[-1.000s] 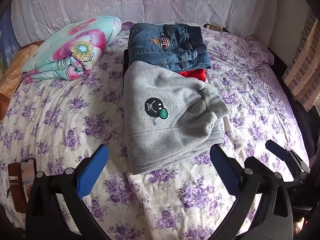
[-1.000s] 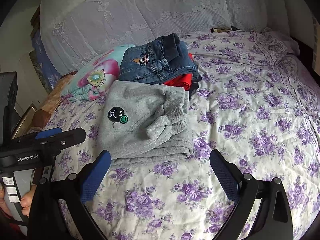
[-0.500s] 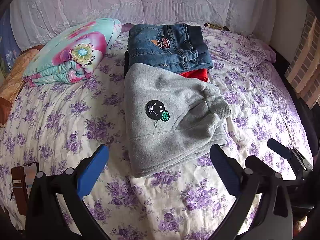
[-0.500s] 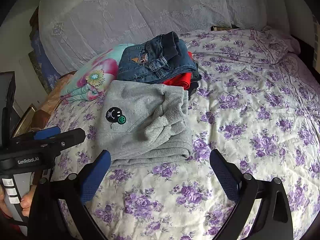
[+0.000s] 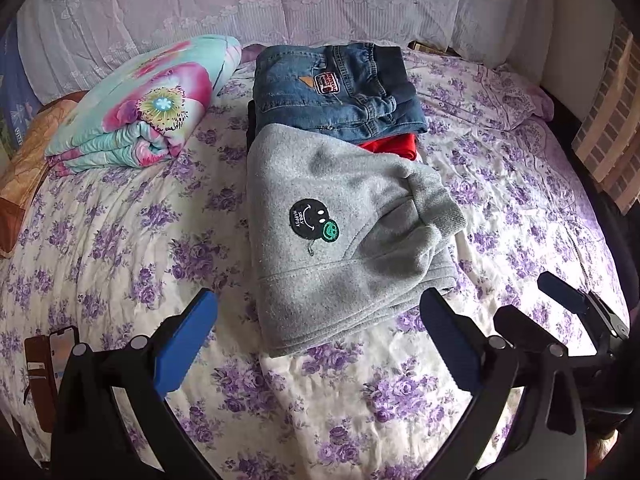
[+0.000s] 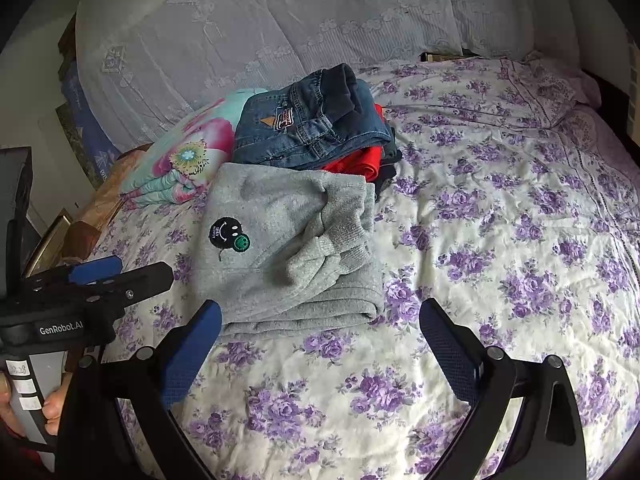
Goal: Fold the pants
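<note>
At the middle of the floral bed lie folded grey fleece pants, smiley patch up. At their 12 o'clock sits folded jeans over something red, perhaps another garment. At 10 o'clock, a flowered quilt. Left gripper and right gripper hover at 6 o'clock, jaws released, grasping nothing.

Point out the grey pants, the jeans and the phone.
grey pants (image 5: pixel 320 184), left wrist view, upper panel.
jeans (image 5: pixel 296 80), left wrist view, top denim panel.
phone (image 5: pixel 62 350), left wrist view, screen.
</note>
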`<state>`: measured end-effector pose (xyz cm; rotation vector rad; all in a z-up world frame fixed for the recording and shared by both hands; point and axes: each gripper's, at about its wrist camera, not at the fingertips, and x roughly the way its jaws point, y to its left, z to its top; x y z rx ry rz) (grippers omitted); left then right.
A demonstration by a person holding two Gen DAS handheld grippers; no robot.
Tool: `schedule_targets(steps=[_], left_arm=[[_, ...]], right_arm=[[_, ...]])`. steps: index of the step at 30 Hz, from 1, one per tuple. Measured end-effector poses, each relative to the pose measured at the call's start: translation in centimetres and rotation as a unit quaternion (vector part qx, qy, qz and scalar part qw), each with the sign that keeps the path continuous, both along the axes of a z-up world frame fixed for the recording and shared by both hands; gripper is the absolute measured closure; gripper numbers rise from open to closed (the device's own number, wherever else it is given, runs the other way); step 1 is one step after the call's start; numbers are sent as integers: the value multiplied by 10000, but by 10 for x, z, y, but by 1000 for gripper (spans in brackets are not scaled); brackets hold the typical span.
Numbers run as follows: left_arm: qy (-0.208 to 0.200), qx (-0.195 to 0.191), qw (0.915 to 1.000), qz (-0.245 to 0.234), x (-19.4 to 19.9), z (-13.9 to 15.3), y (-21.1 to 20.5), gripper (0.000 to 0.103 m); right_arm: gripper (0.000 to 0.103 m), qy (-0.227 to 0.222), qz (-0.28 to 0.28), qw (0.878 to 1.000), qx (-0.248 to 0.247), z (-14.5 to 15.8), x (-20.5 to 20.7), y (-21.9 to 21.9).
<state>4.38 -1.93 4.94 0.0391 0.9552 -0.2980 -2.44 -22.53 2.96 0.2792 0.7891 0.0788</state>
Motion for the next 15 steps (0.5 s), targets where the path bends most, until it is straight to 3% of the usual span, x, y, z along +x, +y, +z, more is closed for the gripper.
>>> schedule_targets(steps=[15], left_arm=[[23, 28, 10000, -30, -1, -2, -2, 5]], right_arm=[[3, 3, -72, 10000, 41, -2, -2, -2]])
